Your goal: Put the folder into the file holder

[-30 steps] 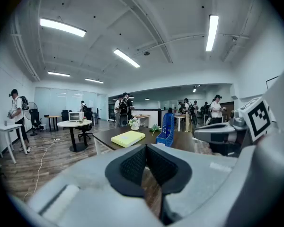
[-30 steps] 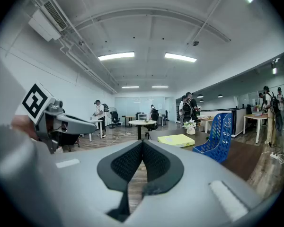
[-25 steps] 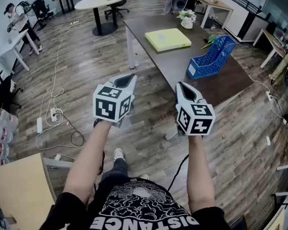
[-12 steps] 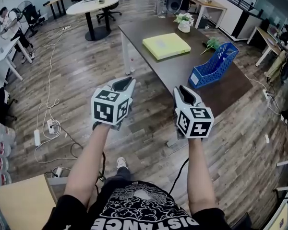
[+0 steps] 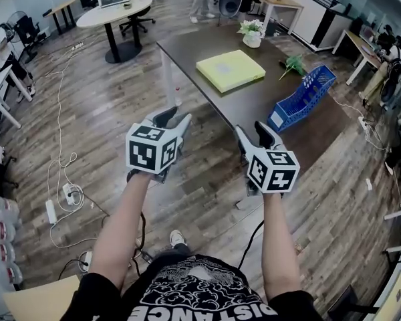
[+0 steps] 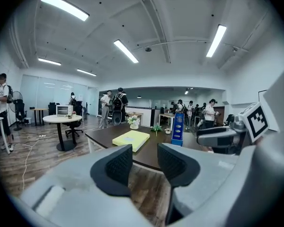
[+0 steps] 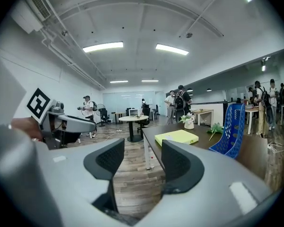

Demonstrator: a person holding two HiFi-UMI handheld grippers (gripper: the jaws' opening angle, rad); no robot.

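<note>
Both hand-held grippers had moved closer to the bench (image 5: 187,47) since a second before, and their jaws had just been opening. The left hand-held gripper (image 5: 174,119) was open, with nothing between its jaws. The right hand-held gripper (image 5: 252,134) was open and empty too. Both hung over the wood floor, near the bench's near edge. The yellow folder (image 5: 230,70) lay flat on the bench, farther off. The blue file holder (image 5: 301,99) sat to its right, apart from it.
</note>
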